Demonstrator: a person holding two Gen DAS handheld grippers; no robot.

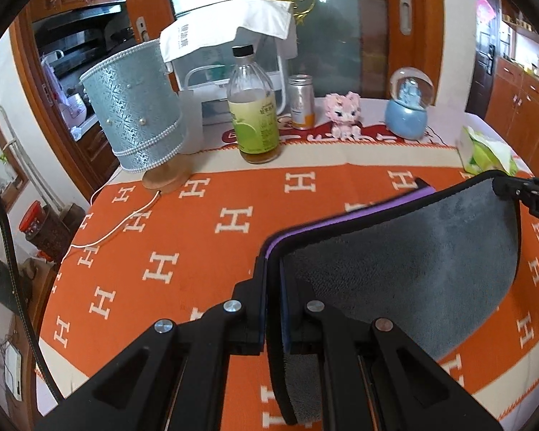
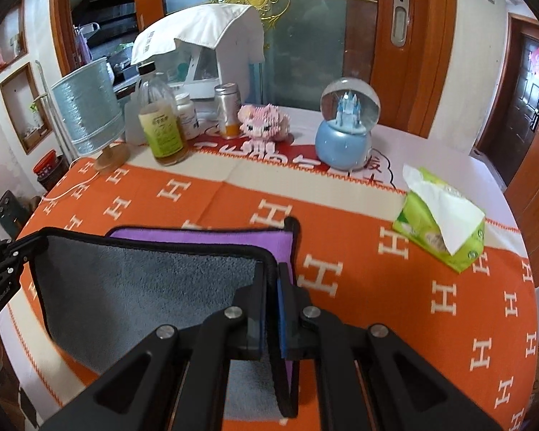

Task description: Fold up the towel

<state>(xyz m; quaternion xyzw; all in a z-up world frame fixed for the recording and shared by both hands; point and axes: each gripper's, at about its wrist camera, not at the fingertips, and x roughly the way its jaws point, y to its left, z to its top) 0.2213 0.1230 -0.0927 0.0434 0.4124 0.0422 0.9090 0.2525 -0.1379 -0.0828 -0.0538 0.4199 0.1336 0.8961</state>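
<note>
The towel (image 1: 413, 269) is grey on one side and purple on the other, with a black hem. It hangs lifted between both grippers above the orange cloth. My left gripper (image 1: 272, 301) is shut on one near corner of the towel. My right gripper (image 2: 269, 309) is shut on the other near corner of the towel (image 2: 143, 287). The far purple part (image 2: 204, 240) rests on the table. The right gripper's fingers show in the left wrist view (image 1: 528, 194). The left gripper's fingers show in the right wrist view (image 2: 3, 255).
An orange H-patterned cloth (image 2: 431, 287) covers the table. At the back stand a blue lamp (image 1: 136, 115) with a white cord (image 1: 118, 226), a bottle (image 1: 253, 115), a can (image 1: 301, 102), a pink toy (image 1: 343, 113) and a snow globe (image 2: 346, 129). A green tissue pack (image 2: 442, 219) lies at the right.
</note>
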